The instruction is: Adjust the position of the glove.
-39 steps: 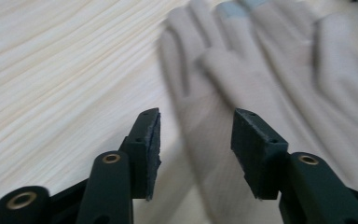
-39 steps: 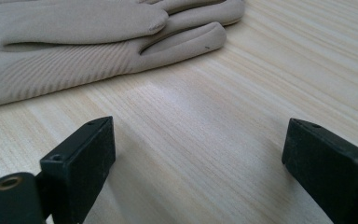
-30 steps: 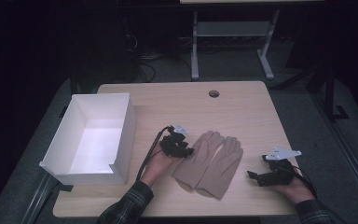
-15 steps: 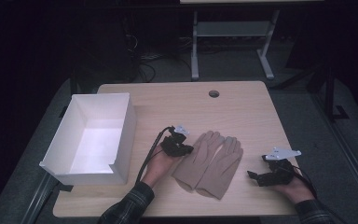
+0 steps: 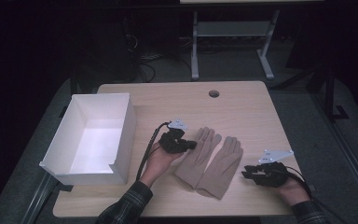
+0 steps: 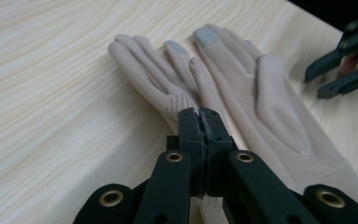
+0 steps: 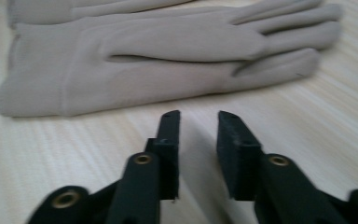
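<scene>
**Left claw pinching the near glove, right claw closing on air**

2 beige gloves are lying flat, side by side, near the front of the table (image 5: 242, 100), right of the white box (image 5: 95, 137). The left gripper (image 6: 199, 116) is clenching the edge fabric of the left glove (image 6: 158, 86). The right gripper (image 7: 198, 122) is sitting just short of the right glove (image 7: 168, 56), apart from it; its jaws have just been closing, with nothing between them. The gloves are looking soft, light and limp, so a pinch at cuff or edge is likely suiting best
</scene>
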Available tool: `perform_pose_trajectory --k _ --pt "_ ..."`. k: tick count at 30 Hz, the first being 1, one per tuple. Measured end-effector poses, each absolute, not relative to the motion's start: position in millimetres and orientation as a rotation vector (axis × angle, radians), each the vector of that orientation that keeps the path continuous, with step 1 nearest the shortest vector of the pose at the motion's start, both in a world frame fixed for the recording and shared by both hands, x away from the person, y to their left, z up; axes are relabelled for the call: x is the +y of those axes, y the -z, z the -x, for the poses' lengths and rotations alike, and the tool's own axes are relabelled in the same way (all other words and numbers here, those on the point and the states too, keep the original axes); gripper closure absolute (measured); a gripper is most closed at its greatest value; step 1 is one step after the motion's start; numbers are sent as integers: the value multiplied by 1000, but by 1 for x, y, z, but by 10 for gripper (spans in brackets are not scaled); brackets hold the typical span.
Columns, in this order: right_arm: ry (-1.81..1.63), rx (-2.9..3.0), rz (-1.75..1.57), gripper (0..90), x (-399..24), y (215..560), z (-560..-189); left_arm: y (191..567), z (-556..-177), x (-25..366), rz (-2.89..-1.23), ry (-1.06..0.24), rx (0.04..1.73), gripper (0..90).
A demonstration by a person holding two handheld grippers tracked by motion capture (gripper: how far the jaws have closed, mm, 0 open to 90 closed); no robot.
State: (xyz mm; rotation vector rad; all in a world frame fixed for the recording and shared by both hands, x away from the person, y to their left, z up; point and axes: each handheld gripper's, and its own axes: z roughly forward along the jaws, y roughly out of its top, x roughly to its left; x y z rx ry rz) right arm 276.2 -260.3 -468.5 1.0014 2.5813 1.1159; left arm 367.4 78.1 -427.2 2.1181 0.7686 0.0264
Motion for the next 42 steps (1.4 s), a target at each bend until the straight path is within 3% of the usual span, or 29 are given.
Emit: perform_pose_trajectory --k 4,6,42 --pt "-1122 2610 -969 886 -253 469 -276 424 -366 76 -2107 -13 760 890" --pt "-1133 2613 -959 898 -249 469 -277 422 -365 74 -2105 -10 750 890" --pt "-1159 2649 -882 898 -194 472 -300 410 -363 54 -2085 -32 670 890"
